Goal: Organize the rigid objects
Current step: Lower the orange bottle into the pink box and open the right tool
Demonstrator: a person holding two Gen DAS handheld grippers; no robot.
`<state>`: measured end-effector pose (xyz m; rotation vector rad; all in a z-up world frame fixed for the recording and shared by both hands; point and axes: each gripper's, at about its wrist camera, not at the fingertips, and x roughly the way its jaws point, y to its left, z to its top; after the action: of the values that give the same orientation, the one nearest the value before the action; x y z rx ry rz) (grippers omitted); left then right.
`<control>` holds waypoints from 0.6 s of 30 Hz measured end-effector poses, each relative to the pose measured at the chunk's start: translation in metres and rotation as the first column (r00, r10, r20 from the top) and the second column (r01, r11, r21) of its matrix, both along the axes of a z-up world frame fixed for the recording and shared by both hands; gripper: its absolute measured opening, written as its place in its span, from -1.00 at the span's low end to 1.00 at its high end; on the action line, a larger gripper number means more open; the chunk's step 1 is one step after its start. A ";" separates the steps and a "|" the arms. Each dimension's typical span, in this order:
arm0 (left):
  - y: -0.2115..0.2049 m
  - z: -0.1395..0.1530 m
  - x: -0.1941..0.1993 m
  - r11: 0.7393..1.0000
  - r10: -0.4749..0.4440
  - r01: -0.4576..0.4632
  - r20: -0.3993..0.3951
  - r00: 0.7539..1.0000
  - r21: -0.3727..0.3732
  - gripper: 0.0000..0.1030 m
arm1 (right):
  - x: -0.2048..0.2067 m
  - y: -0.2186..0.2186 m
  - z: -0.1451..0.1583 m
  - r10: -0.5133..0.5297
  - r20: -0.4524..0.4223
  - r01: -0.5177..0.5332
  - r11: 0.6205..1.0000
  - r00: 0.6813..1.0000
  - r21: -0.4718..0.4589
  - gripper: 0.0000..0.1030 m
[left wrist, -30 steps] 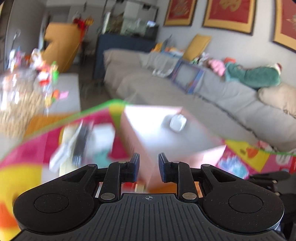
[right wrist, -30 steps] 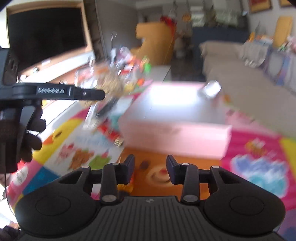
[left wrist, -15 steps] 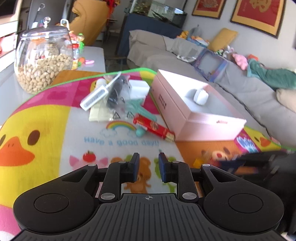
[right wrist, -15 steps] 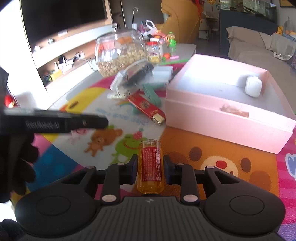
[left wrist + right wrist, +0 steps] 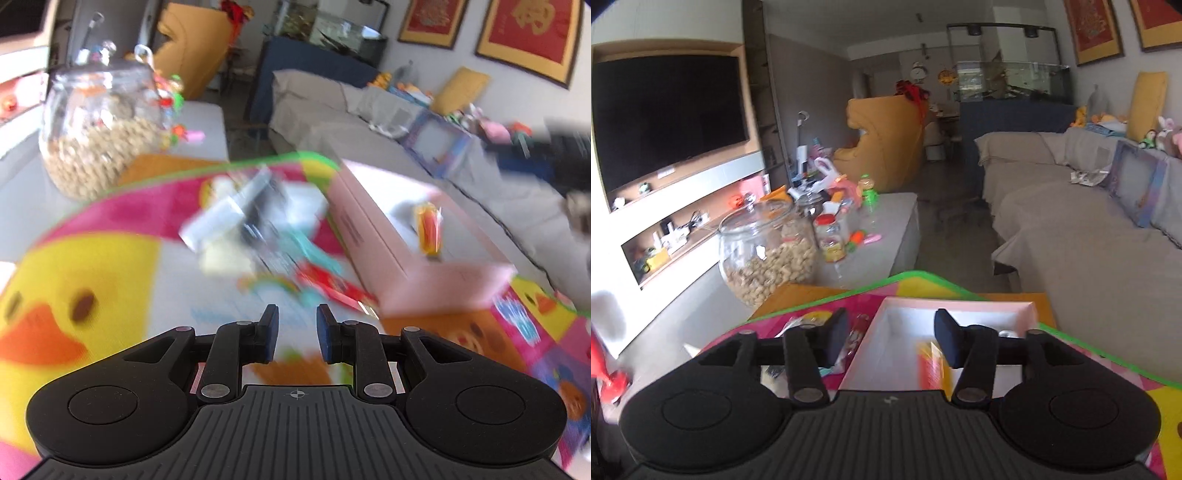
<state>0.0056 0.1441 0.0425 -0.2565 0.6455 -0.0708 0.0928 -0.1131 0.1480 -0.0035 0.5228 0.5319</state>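
Note:
A pink open box [image 5: 417,254] stands on the colourful play mat [image 5: 92,258]. A small orange bottle with a red label [image 5: 428,229] is inside it, blurred; it also shows in the right wrist view [image 5: 932,365] below my right gripper [image 5: 891,339], which is open and empty above the box [image 5: 886,343]. My left gripper [image 5: 294,334] is open and empty, low over the mat. A blurred heap of small items [image 5: 251,221] and a red flat pack [image 5: 336,288] lie left of the box.
A glass jar of nuts [image 5: 99,144] stands at the mat's far left corner, also in the right wrist view [image 5: 768,247]. Toys and a small jar [image 5: 833,236] sit on the grey table behind. A grey sofa [image 5: 1089,236] runs along the right.
My right gripper has opened and let go of the orange bottle, which now sits in the pink box. The right gripper has risen above the box. The left view has turned blurry.

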 end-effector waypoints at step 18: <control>0.053 -0.010 0.114 0.964 -0.226 0.222 0.008 0.974 0.147 -0.20 | 0.032 0.070 -0.036 0.157 -0.076 -0.163 0.982 0.985 -0.094 0.26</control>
<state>0.1197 0.1971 0.0324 -0.0408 0.6501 -0.2434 0.1246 -0.0430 0.1119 -0.1239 0.6184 0.6645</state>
